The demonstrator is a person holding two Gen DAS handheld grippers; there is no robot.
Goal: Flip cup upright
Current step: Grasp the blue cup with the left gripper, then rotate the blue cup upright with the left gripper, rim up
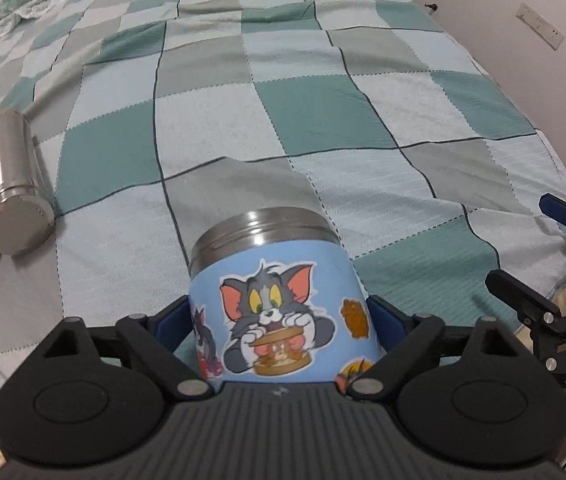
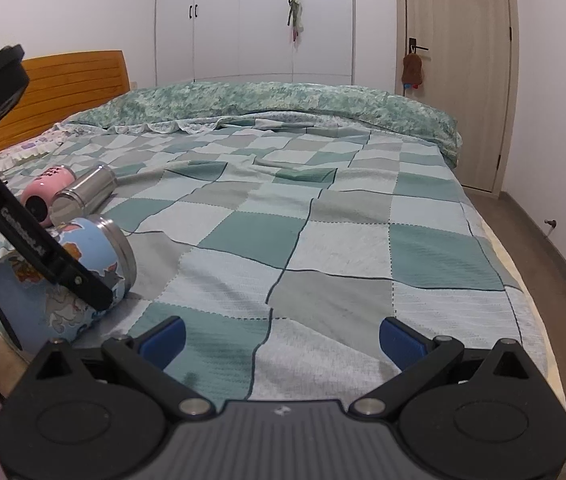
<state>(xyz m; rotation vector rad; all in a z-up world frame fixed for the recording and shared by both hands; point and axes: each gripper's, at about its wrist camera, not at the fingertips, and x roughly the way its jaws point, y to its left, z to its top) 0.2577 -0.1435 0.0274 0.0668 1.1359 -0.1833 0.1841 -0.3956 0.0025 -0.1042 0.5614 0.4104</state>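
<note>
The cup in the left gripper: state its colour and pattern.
Light blue cup with Tom and Jerry cartoon stickers and a bare steel rim; clearest in the left wrist view.

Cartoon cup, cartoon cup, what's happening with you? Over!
Left gripper shut on cartoon cup, cup lying on its side on the bedspread. Right gripper open, holding nothing. Steel flask and pink cup off to the side, not blocking.
</note>
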